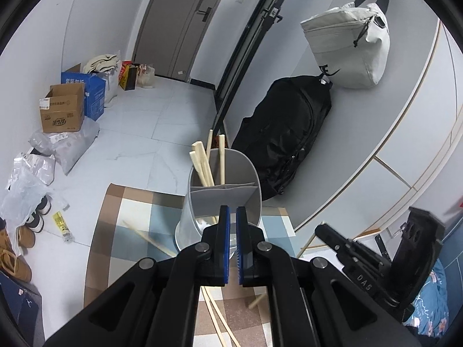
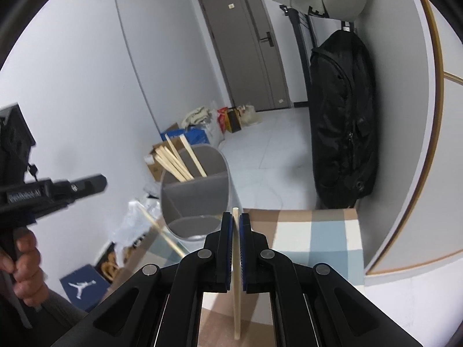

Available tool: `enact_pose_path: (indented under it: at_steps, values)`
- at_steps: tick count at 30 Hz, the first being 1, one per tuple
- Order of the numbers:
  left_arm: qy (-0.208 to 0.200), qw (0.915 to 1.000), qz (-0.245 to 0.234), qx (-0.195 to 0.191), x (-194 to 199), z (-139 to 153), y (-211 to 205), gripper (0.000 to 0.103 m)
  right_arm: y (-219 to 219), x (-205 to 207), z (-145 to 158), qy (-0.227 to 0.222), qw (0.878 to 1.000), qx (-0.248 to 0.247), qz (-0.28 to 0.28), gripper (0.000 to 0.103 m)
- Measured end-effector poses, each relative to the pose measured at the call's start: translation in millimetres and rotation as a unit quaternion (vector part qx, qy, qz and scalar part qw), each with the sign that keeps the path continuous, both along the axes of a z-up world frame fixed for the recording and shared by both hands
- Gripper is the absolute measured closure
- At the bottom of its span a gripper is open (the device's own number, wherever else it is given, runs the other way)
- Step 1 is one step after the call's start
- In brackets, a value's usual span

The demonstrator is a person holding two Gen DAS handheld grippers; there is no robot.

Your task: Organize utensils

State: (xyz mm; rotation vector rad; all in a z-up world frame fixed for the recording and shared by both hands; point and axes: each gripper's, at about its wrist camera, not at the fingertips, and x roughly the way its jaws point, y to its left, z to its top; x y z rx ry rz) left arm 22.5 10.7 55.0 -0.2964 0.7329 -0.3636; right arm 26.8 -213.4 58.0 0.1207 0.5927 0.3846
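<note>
Right tool clamped on one chopstick, grey divided holder just ahead.

Nearest, the right tool pinches a single wooden chopstick part-way along, most of its length hanging below the pads; it looks light, stiff and smooth, so I judge a grip nearer the middle would stop it swivelling. The left tool is closed on nothing. Just beyond stands the utensil holder on the checked cloth of the bench, chopsticks already upright in its far compartment. Only the left view shows loose chopsticks lying on the cloth; only the right view shows the person's hand on the left tool's handle.
</note>
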Motion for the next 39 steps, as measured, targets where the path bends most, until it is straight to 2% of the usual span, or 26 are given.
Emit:
enact_pose_path:
  at_steps: [4,6,9,10,11,12,15,16,18,22,24,26,28,33,34,35,36,39]
  values:
    - [0.007,1.0000,-0.003,0.003,-1,-3,4,0.103,5,-2,8,-0.017,1.000,-0.001,0.008,0.100]
    - [0.023,0.9996,0.013,0.013,-2,-12,15,0.103,7,-3,9,-0.020,1.000,-0.001,0.012,0.100]
    - [0.081,0.9955,0.037,0.032,7,-47,36,0.102,5,-4,10,-0.022,1.000,0.007,0.014,0.099]
    - [0.111,0.9919,0.053,0.033,14,-64,44,0.094,4,-5,10,-0.023,1.000,0.011,0.014,0.099]
    - [0.145,0.9870,0.065,0.027,23,-81,50,0.079,4,-5,10,-0.022,1.000,0.016,0.014,0.099]
    - [0.168,0.9826,0.076,0.019,30,-94,55,0.074,2,-5,10,-0.021,0.999,0.019,0.013,0.099]
    - [0.210,0.9727,0.098,0.003,51,-125,60,0.068,0,-8,14,-0.025,0.999,0.027,0.014,0.099]
    - [0.231,0.9667,0.109,0.003,61,-135,59,0.068,-1,-9,15,-0.029,0.999,0.026,0.014,0.099]
    - [0.249,0.9610,0.119,-0.008,73,-148,56,0.068,-3,-10,19,-0.035,0.999,0.026,0.014,0.099]
    - [0.257,0.9506,0.172,0.026,97,-154,50,0.068,-15,-5,21,-0.031,0.999,0.038,0.004,0.099]
    - [0.266,0.9423,0.199,0.040,104,-159,52,0.068,-21,-3,21,-0.028,0.999,0.047,-0.001,0.099]
    - [0.289,0.9321,0.215,0.037,110,-169,57,0.068,-28,-1,22,-0.024,0.998,0.055,-0.005,0.099]
    - [0.273,0.9330,0.230,0.044,111,-167,56,0.067,-31,0,24,-0.024,0.998,0.060,-0.005,0.099]
    - [0.264,0.9315,0.242,0.062,116,-168,50,0.068,-35,0,28,-0.026,0.997,0.068,-0.005,0.099]
    - [0.263,0.9292,0.251,0.069,115,-168,49,0.075,-36,-1,28,-0.025,0.997,0.069,-0.005,0.099]
    - [0.263,0.9266,0.255,0.084,114,-168,48,0.094,-37,-1,28,-0.026,0.997,0.073,-0.006,0.099]
    - [0.264,0.9273,0.251,0.085,116,-169,48,0.099,-37,-2,29,-0.027,0.997,0.073,-0.007,0.099]
    - [0.262,0.9308,0.245,0.071,113,-168,51,0.100,-38,-3,29,-0.026,0.997,0.075,-0.009,0.099]
